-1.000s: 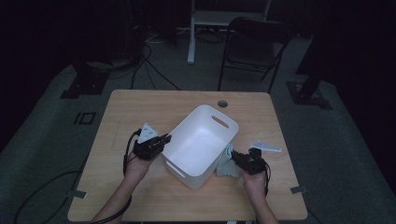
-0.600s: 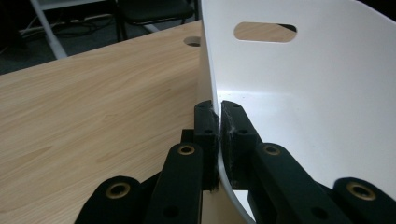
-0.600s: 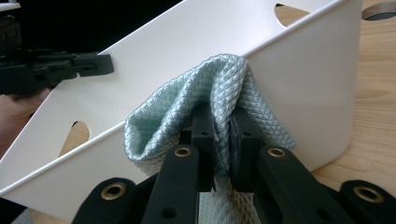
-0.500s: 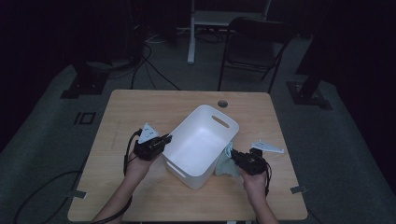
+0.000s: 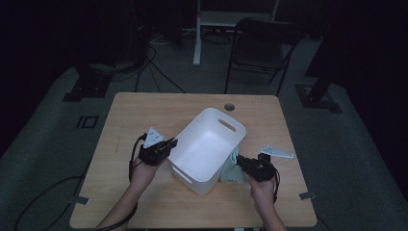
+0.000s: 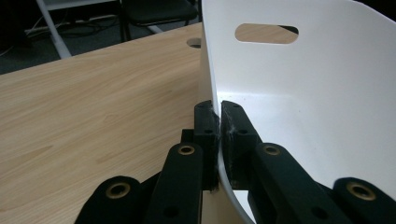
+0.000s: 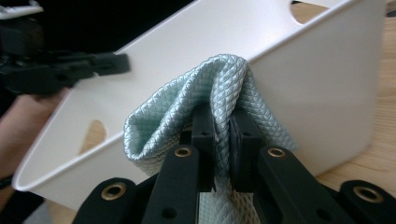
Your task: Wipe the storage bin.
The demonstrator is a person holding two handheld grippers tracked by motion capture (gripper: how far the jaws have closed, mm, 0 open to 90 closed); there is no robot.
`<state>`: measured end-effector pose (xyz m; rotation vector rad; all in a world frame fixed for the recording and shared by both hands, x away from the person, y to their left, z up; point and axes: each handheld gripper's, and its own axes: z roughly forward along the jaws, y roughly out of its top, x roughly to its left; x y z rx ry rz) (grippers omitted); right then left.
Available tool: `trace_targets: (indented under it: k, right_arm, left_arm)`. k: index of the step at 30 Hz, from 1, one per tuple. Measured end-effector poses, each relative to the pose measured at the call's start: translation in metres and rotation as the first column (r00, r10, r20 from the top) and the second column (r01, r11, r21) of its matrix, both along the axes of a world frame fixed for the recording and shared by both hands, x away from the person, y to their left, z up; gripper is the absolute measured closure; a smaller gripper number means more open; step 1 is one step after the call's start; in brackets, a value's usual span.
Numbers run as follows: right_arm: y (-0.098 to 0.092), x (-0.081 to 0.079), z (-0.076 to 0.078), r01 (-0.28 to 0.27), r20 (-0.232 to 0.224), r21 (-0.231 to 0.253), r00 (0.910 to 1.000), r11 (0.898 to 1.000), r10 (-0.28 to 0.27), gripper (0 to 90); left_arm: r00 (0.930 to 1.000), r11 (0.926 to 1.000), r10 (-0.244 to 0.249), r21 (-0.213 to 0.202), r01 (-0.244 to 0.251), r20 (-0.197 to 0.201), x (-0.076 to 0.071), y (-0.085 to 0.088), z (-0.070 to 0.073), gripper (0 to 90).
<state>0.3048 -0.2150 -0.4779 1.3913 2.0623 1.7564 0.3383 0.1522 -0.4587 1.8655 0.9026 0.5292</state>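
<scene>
A white plastic bin [image 5: 207,144] with handle slots stands tilted in the middle of the wooden table [image 5: 144,110]. My left gripper [image 5: 169,143] is shut on the bin's left rim; in the left gripper view its jaws pinch the thin white wall [image 6: 261,84] between the pads [image 6: 205,126]. My right gripper [image 5: 240,160] sits just right of the bin, shut on a pale green quilted cloth [image 5: 231,168]. The right gripper view shows the cloth [image 7: 196,93] bunched up between the jaws, right against the bin's outer wall [image 7: 317,84].
A round cable hole [image 5: 229,106] lies in the table behind the bin. A black folding chair [image 5: 262,48] and a white table leg frame [image 5: 199,29] stand beyond the far edge. Cables [image 5: 38,202] trail over the dark floor at left.
</scene>
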Motion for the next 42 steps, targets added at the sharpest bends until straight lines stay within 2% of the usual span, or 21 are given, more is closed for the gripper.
trace_targets:
  k: [3, 6, 7, 12, 14, 16, 20, 22, 23, 25, 28, 32, 34, 36, 37, 39, 42]
  right_arm:
    - [-0.001, 0.002, -0.005, -0.001, 0.010, 0.018, 1.0000, 1.000, 0.001, 82.9]
    - [0.002, 0.001, -0.011, 0.016, 0.018, -0.011, 0.9997, 1.000, -0.016, 82.9]
    - [0.002, 0.002, -0.014, 0.021, 0.010, -0.023, 0.9997, 1.000, -0.021, 83.0]
    - [0.003, 0.006, -0.026, 0.026, -0.031, -0.063, 0.9991, 0.998, -0.028, 82.9]
    - [0.003, 0.006, -0.024, 0.026, -0.045, -0.065, 0.9986, 0.998, -0.029, 83.1]
    - [0.003, 0.003, -0.019, 0.017, -0.037, -0.052, 0.9991, 0.999, -0.018, 83.1]
    - [0.003, -0.005, -0.001, -0.019, 0.016, -0.010, 0.9997, 1.000, 0.019, 83.0]
    - [0.006, -0.008, 0.004, -0.017, 0.031, -0.028, 0.9994, 0.999, 0.017, 83.1]
    - [0.006, -0.008, 0.002, -0.010, 0.040, -0.029, 0.9991, 1.000, 0.011, 83.1]
    - [0.006, -0.006, -0.002, -0.014, 0.027, -0.021, 0.9995, 1.000, 0.015, 83.2]
    - [0.009, -0.005, -0.012, -0.005, 0.006, -0.045, 1.0000, 0.999, 0.006, 83.2]
    - [0.008, -0.002, -0.019, -0.002, -0.030, -0.052, 0.9995, 0.999, 0.001, 83.2]
    - [0.008, -0.003, -0.018, -0.004, -0.037, -0.058, 0.9993, 0.998, 0.002, 83.2]
    - [0.007, -0.005, -0.014, -0.018, -0.038, -0.027, 0.9991, 0.999, 0.017, 83.1]
    - [0.007, -0.007, -0.011, -0.030, -0.029, -0.013, 0.9992, 0.999, 0.029, 83.1]
    - [0.010, -0.012, -0.004, -0.040, -0.001, -0.022, 0.9992, 0.999, 0.040, 83.1]
    - [0.011, -0.012, -0.005, -0.043, 0.009, -0.016, 0.9990, 0.999, 0.043, 83.1]
  left_arm:
    - [0.9999, 0.9999, -0.010, 0.006, 0.010, 0.003, 0.000, 0.000, 0.000, 85.8]
    - [1.0000, 1.0000, -0.010, -0.001, 0.010, 0.001, 0.000, 0.000, 0.000, 85.5]
    - [1.0000, 0.9999, -0.008, 0.012, 0.008, 0.006, 0.000, 0.000, 0.000, 85.5]
    - [1.0000, 1.0000, 0.003, 0.008, -0.003, 0.004, 0.000, -0.001, 0.000, 85.1]
    - [0.9999, 0.9999, 0.013, 0.002, -0.013, 0.000, 0.000, -0.001, 0.000, 85.0]
    - [0.9998, 0.9998, 0.020, 0.007, -0.020, 0.001, 0.000, -0.002, 0.000, 85.3]
    - [0.9998, 0.9998, 0.018, 0.005, -0.018, 0.000, 0.000, -0.003, 0.000, 85.9]
    - [0.9999, 0.9999, 0.013, 0.007, -0.013, 0.001, 0.000, -0.003, 0.000, 86.4]
    - [1.0000, 1.0000, 0.009, 0.003, -0.009, -0.001, 0.000, -0.002, 0.000, 86.4]
    - [1.0000, 1.0000, 0.004, 0.008, -0.004, 0.002, 0.000, -0.003, 0.000, 86.3]
    - [0.9999, 0.9999, 0.009, 0.010, -0.009, 0.005, 0.000, -0.003, 0.000, 86.1]
    - [0.9987, 0.9987, 0.051, -0.001, -0.051, 0.002, -0.001, -0.005, -0.001, 85.9]
    - [0.9981, 0.9981, 0.061, 0.008, -0.061, 0.006, -0.001, -0.006, -0.001, 86.2]
    - [0.9982, 0.9982, 0.060, 0.008, -0.060, 0.005, -0.001, -0.006, -0.001, 86.3]
    - [0.9984, 0.9984, 0.057, 0.008, -0.057, 0.003, -0.001, -0.006, -0.001, 86.3]
    - [0.9989, 0.9989, 0.047, 0.008, -0.047, 0.002, 0.000, -0.006, 0.000, 86.3]
    - [0.9994, 0.9994, 0.034, 0.008, -0.034, 0.002, 0.000, -0.006, -0.001, 86.1]
